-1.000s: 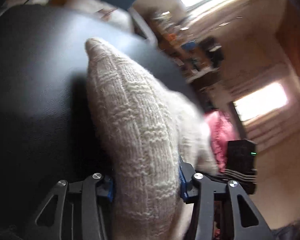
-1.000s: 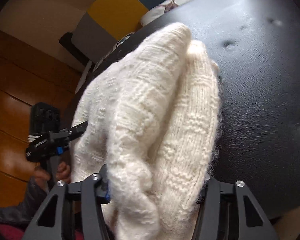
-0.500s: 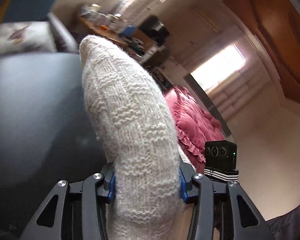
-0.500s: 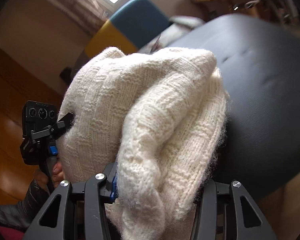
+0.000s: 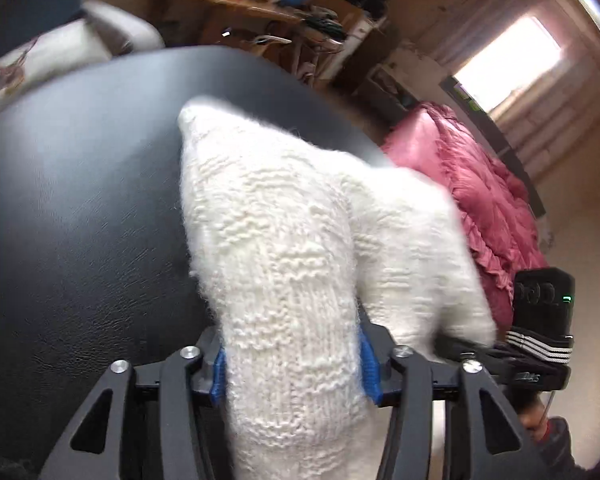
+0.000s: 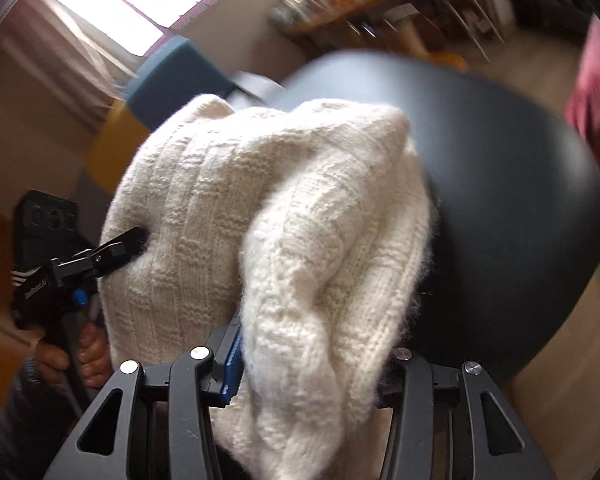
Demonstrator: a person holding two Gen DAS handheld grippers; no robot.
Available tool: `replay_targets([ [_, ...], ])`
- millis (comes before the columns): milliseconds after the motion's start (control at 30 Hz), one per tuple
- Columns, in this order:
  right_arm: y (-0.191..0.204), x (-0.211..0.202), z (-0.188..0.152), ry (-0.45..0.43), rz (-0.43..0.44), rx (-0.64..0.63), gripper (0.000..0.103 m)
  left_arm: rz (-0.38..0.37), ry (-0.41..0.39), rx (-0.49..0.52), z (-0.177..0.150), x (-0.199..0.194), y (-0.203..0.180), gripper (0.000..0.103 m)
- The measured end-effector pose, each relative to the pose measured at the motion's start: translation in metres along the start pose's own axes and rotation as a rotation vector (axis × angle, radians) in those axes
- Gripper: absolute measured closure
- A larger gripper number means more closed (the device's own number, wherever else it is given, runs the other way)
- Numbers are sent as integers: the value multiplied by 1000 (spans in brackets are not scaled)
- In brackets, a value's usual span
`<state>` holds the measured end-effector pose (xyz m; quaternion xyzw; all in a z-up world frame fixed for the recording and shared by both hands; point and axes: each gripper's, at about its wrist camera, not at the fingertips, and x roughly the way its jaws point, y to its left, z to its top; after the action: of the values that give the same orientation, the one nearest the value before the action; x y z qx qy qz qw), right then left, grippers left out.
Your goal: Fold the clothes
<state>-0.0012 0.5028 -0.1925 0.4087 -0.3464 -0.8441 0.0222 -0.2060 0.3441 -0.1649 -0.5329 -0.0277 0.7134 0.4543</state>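
The knit (image 5: 288,280) is a thick, cream-white woollen garment with a fuzzy halo of loose fibres along its edges and a pattern of alternating ribbed and bumpy blocks running in bands down its length. The left gripper (image 5: 290,368) has its jaws closed around a narrow bunched section of it, the blue pads (image 5: 219,372) pressing into the wool on both sides; from there the fabric rises in a tapering column to a blunt tip, and a second fold spreads off to the right toward the other tool. In the right wrist view the knit (image 6: 268,216) looks bulkier, doubled over into several rounded layers with a plump rolled edge twisting down the front. The right gripper (image 6: 308,376) clamps that rolled edge, one blue pad (image 6: 232,368) visible against the wool on the left while the other side is buried in fabric. The left gripper (image 6: 136,240) appears there too, its finger tip sunk into the side of the bundle. The whole piece is held up between the two tools above a round black cushion (image 5: 80,208) with a leather-like grain; whether its lower end touches the surface cannot be told. A pink ruffled quilt (image 5: 480,200) lies beyond, and a cluttered wooden shelf (image 5: 236,0) stands at the back.
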Motion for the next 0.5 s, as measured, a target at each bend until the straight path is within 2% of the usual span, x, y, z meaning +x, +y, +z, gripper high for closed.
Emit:
replay_targets([
  [67, -9, 4, -9, -31, 53, 34, 53, 6, -12, -1, 1, -1, 0, 48],
  [167, -7, 4, -18, -46, 51, 21, 51, 41, -30, 9, 3, -5, -6, 41],
  [233, -2, 8, -22, -51, 48, 14, 50, 47, -28, -24, 11, -8, -6, 36],
  [300, 11, 22, -19, -52, 59, 26, 50, 54, -33, -56, 9, -17, -6, 35],
  [400, 13, 20, -11, -55, 80, 62, 46, 148, -81, -36, 2, -40, -3, 35],
  [467, 18, 9, -10, -69, 53, 52, 38, 238, -116, -13, -4, -58, -13, 35],
  [500, 25, 0, -10, -94, 33, 30, 38, 278, -125, -11, -7, -65, -17, 35],
])
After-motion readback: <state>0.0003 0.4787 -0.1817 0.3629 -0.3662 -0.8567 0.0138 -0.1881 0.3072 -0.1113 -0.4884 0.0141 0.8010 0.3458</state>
